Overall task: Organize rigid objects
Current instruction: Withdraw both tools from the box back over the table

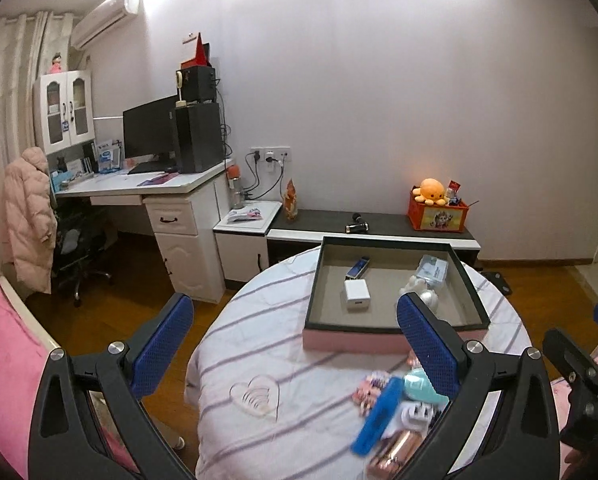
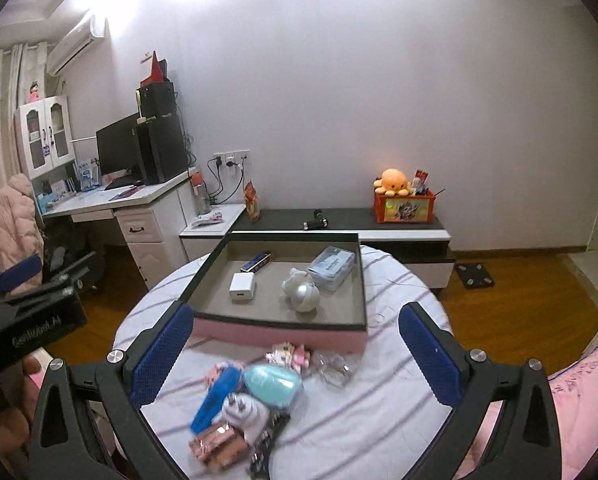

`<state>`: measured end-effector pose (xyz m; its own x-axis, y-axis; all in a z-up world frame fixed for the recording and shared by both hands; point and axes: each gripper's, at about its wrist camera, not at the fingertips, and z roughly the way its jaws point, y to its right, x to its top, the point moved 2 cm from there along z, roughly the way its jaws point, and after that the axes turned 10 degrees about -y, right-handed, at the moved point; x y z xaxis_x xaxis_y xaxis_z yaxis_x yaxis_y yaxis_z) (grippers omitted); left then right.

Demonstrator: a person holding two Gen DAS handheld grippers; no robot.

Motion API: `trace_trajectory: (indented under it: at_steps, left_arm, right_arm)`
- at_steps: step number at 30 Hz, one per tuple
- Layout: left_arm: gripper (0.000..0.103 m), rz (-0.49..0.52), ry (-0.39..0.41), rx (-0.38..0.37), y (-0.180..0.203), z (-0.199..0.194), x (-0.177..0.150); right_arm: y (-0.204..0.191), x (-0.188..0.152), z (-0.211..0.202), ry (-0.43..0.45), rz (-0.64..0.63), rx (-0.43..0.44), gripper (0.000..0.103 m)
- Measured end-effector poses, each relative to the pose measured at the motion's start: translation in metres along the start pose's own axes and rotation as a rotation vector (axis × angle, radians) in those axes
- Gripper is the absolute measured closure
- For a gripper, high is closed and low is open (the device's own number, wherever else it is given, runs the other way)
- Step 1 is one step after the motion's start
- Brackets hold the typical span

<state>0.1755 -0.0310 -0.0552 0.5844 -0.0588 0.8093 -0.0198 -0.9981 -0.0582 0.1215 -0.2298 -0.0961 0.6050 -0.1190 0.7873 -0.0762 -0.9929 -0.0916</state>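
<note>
Toys wait in front of the box; both grippers are wide open, holding nothing. Next, I think, grab one.

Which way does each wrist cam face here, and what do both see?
Left wrist: on the left gripper, above the round table's left side, facing the wall; own blue-padded fingers open, right gripper at right edge.
Right wrist: on the right gripper, further right, same heading; own fingers open, left gripper at left.
Shared: pink-sided grey-lined tray, white cube charger, blue flat bar.
</note>
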Motion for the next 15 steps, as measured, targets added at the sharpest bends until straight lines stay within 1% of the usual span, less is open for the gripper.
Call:
trace_trajectory:
  at_steps: [4,9,12,15]
  left_arm:
    - [0.000,-0.004,0.001,0.023,-0.002,-0.013,-0.017]
    - [0.000,-0.001,-0.033,0.015,0.000,-0.014,-0.033]
    - [0.000,0.005,-0.047,0.013,0.000,-0.013,-0.038]
    - [0.000,0.010,-0.043,0.014,0.000,-0.016,-0.040]
  right_arm:
    - [0.000,-0.022,-0.013,-0.013,0.004,-0.010,0.000]
    - [0.005,-0.044,-0.020,-0.039,0.012,-0.003,0.000]
    - [0.006,-0.050,-0.020,-0.053,0.014,0.001,0.000]
    - [0.005,-0.050,-0.022,-0.050,0.011,0.000,0.000]
